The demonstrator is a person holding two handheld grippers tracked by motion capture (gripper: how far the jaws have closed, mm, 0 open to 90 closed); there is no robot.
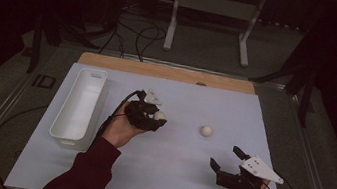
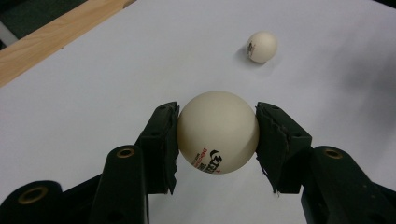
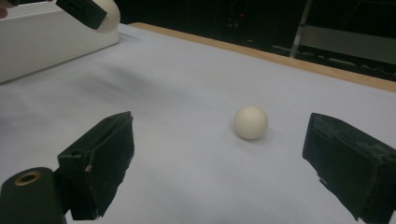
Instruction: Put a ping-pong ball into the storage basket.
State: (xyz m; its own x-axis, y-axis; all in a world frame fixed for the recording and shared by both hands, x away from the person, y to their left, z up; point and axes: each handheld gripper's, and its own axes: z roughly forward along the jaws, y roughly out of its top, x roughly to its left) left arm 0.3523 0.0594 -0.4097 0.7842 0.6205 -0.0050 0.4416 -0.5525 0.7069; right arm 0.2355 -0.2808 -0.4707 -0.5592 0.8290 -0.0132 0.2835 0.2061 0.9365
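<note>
My left gripper [image 1: 157, 118] [image 2: 217, 135] is shut on a white ping-pong ball [image 2: 217, 132] [image 1: 159, 116] with dark print, held above the white table sheet near the middle. Both pads press its sides. A second white ball [image 1: 206, 130] [image 2: 261, 46] [image 3: 251, 122] lies loose on the sheet, to the right of the held one. My right gripper [image 1: 226, 157] [image 3: 219, 158] rests near the front right of the table, open, its jaws wide apart with nothing between them. The loose ball sits ahead of those jaws. The held ball [image 3: 111, 15] and a left jaw tip also show at the right gripper view's top left.
A long white bin [image 1: 78, 106] [image 3: 42, 42] stands along the left side of the white sheet [image 1: 169, 175]. A wooden strip [image 1: 167, 72] edges the table's far side. A metal stand [image 1: 214, 10] and cables lie on the floor beyond.
</note>
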